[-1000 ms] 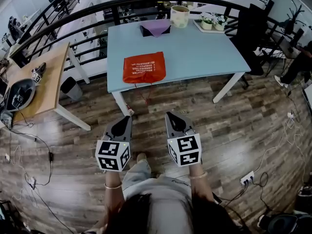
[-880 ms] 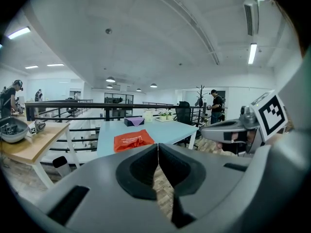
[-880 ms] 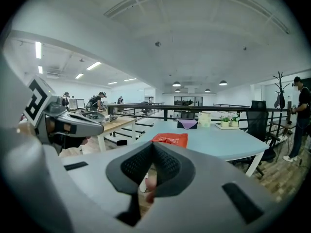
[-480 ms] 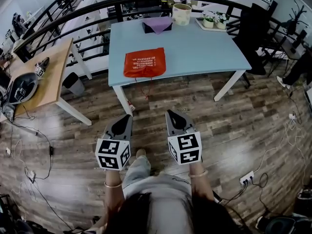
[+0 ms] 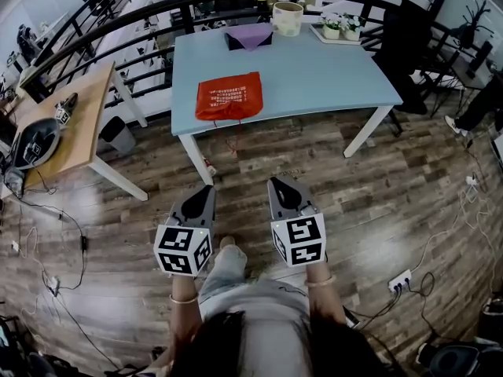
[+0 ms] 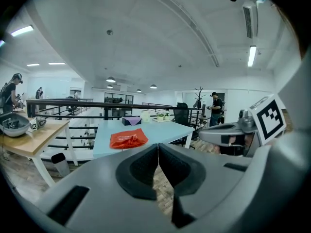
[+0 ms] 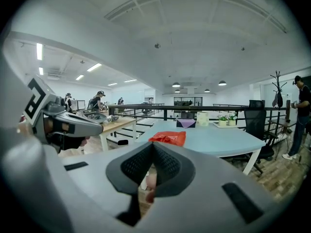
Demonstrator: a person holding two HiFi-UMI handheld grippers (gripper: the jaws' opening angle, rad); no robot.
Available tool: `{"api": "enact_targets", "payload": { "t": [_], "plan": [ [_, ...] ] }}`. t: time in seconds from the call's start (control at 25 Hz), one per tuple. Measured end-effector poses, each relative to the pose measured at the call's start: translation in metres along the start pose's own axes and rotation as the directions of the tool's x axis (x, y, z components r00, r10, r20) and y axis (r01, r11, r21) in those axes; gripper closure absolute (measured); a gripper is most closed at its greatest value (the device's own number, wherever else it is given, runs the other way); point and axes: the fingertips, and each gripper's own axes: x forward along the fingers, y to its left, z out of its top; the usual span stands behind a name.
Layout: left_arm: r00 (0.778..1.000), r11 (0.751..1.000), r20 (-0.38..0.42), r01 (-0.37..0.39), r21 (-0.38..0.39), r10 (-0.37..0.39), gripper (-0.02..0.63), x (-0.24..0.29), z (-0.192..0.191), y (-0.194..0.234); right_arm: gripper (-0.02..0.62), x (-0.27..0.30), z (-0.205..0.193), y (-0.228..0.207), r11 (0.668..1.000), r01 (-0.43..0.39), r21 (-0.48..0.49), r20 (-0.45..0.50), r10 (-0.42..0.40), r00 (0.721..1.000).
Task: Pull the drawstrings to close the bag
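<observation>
A red drawstring bag point(image 5: 228, 96) lies flat near the front left edge of the light blue table point(image 5: 330, 77), with its red strings point(image 5: 233, 136) hanging over that edge. My left gripper point(image 5: 207, 188) and right gripper point(image 5: 276, 182) are held side by side over the wooden floor, well short of the table. Both are shut with nothing in them. In the left gripper view the bag point(image 6: 128, 139) shows beyond the closed left gripper point(image 6: 158, 148). In the right gripper view the bag point(image 7: 168, 138) lies ahead of the closed right gripper point(image 7: 152, 146).
A cup point(image 5: 288, 18), a purple cloth on a dark box point(image 5: 249, 36) and a tray of small plants point(image 5: 339, 28) stand at the table's back. A wooden desk point(image 5: 67, 132) with gear stands at left, a black chair point(image 5: 409, 45) at right. Cables point(image 5: 55, 289) lie on the floor.
Both grippers stay shut and side by side before the body. The table and bag have shifted slightly up and left in the head view, and a shoe now shows between the grippers.
</observation>
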Motion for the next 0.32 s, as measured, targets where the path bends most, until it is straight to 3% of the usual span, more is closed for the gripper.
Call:
{"api": "enact_targets", "payload": {
  "t": [0.32],
  "plan": [
    [1.000,1.000,-0.007,0.008,0.012,-0.007,0.586,0.0050,0.0030,0.0038,0.569,0.0064,0.0007,-0.0017,1.000,0.003,0.000,0.004,-0.003,1.000]
  ]
}}
